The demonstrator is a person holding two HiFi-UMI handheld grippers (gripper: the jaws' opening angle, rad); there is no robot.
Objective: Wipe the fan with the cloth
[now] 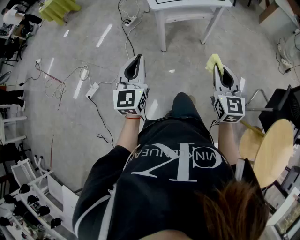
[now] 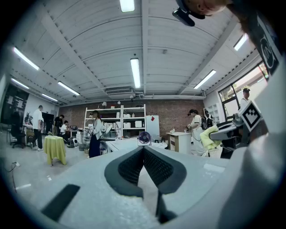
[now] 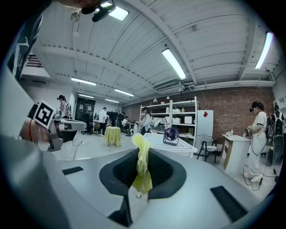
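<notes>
A small purple fan [image 3: 170, 135] stands on a white table [image 3: 181, 148] some way ahead of both grippers; the same fan [image 2: 144, 138] shows small in the left gripper view. My right gripper [image 1: 216, 69] is shut on a yellow cloth [image 1: 213, 62], which hangs pinched between its pads [image 3: 142, 166]. My left gripper [image 1: 138, 57] is shut with nothing in it, its jaws meeting at a point [image 2: 144, 150]. Both are held level in front of the person's body, apart from the table [image 1: 187, 10].
Cables and a power strip [image 1: 92, 90] lie on the floor at the left. A round wooden stool [image 1: 272, 150] stands at the right, white racks [image 1: 28, 187] at the lower left. Several people, shelves [image 2: 115, 120] and a yellow-draped table [image 2: 55, 149] are far off.
</notes>
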